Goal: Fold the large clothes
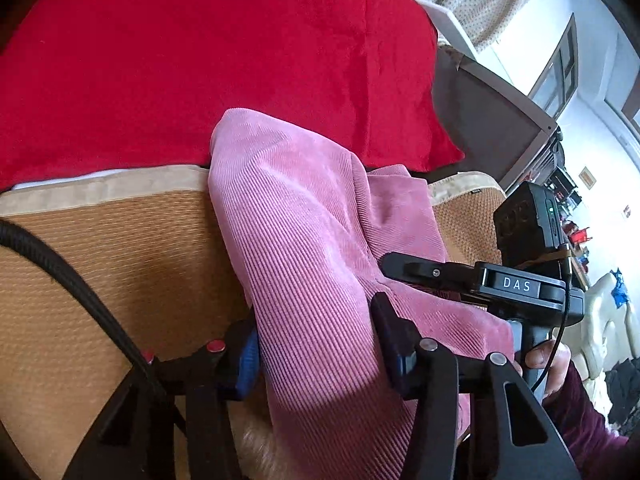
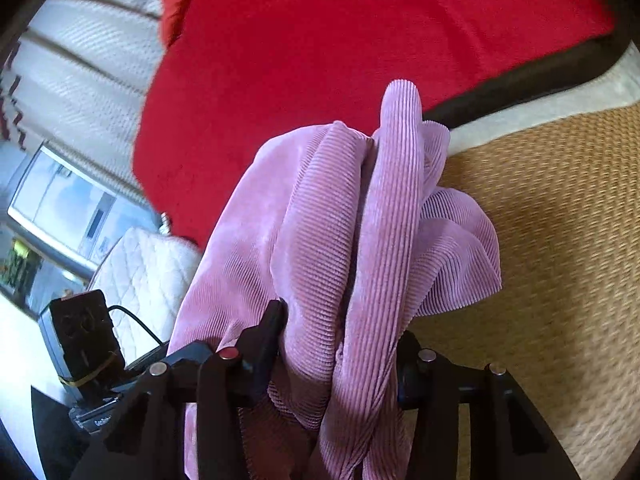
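Looking down the left gripper [image 1: 316, 344], both of its black fingers are clamped on a thick fold of the pink corduroy garment [image 1: 312, 232], one blue-padded finger [image 1: 246, 360] on the left side of the cloth and the other pressed into it on the right. So that one is definitely grasping the fabric, not just sitting near it. The garment rises out of the jaws as a long ribbed hump and its far end drapes over the edge of a woven straw mat [image 1: 100, 264] with a tan fabric border.

Same story on the other side: the right gripper [image 2: 340, 344] has a bunched-up wad of the same garment [image 2: 320, 220] squeezed between its fingers, with several folds stacked up and a loose flap hanging off to the right over the mat [image 2: 560, 240]. In the left view you can also see the right gripper [image 1: 384, 280] from the side, its fingers pinching the cloth, and a hand [image 1: 548, 368] in a dark maroon sleeve [image 1: 588, 420] wrapped around its handle.

Behind the garment in both views is a big red blanket [image 1: 200, 60]. Off to the edge there's a white quilted cushion [image 2: 148, 268] and some pale curtains [image 2: 88, 60], a bit blurry. A black cable [image 1: 72, 280] crosses the left view's lower left corner.
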Demonstrator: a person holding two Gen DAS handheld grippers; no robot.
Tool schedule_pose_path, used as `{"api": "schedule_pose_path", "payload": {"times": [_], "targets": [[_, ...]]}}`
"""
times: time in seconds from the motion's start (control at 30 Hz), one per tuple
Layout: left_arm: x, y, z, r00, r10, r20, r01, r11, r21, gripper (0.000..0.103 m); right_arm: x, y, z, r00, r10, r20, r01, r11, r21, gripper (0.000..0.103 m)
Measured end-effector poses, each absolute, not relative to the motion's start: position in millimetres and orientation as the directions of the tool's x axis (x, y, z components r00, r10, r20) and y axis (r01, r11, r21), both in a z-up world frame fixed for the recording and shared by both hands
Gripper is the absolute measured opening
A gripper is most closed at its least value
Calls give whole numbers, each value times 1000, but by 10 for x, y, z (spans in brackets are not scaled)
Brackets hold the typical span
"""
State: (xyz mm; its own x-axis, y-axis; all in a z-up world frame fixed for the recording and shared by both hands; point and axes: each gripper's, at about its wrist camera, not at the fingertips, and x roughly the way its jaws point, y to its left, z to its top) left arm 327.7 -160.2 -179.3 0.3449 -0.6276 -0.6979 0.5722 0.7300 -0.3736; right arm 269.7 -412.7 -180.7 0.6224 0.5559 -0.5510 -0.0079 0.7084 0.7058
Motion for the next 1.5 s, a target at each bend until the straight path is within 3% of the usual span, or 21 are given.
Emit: {"api": "schedule_pose_path", "payload": {"times": [0.2,0.27,0.3,0.33,0.4,0.6,0.77,0.87,0.93,1.03,1.17,1.33,1.5], "targets": [[3159,-1342,-1913,379,-545,-748,541,786,-299,55,2587,-3755,-1862,617,584,-527,-42,693,719,48],[3179,-1404,-2174,367,-462,-808,537,814,-222,71,2645,-3705,-2053,590,574,-568,5,701,713,50],[3187,-1419,-2230,373,-441,-816,528,824,-204,76,2681,-3683,-2141,576,555,-600,29,720,694,58],[3197,-1413,-2247,375,-442,-815,516,830,-212,77,2719,-3648,-2212,562,539,-627,51,735,676,66],[3220,-1380,-2181,358,-459,-813,512,825,-240,77,2746,-3637,-2237,559,532,-636,75,732,678,67],[3234,-1193,-1840,451,-445,-774,534,829,-166,77,2606,-3804,-1864,580,446,-682,108,787,607,67],[3417,-1053,-1682,528,-444,-724,479,860,-178,82,2569,-3882,-1347,706,354,-613,72,825,560,67],[3576,-1077,-1762,545,-405,-734,416,891,-183,82,2698,-3747,-1240,698,387,-603,12,835,549,55],[3671,-1092,-1840,557,-362,-747,389,909,-150,82,2825,-3619,-1307,668,411,-621,-13,840,543,39],[3787,-1271,-2057,546,-280,-789,378,923,-66,82,3060,-3497,-1556,622,405,-670,16,849,528,39],[3775,-1319,-2143,530,-281,-800,396,916,-60,83,3287,-3503,-2032,539,418,-731,80,839,539,32],[3618,-1199,-1961,547,-285,-787,396,916,-56,82,3016,-3569,-1733,595,402,-696,47,847,529,35],[3123,-1013,-1642,629,-262,-732,414,910,31,82,2425,-3439,-1334,641,420,-643,-71,866,496,36]]}}
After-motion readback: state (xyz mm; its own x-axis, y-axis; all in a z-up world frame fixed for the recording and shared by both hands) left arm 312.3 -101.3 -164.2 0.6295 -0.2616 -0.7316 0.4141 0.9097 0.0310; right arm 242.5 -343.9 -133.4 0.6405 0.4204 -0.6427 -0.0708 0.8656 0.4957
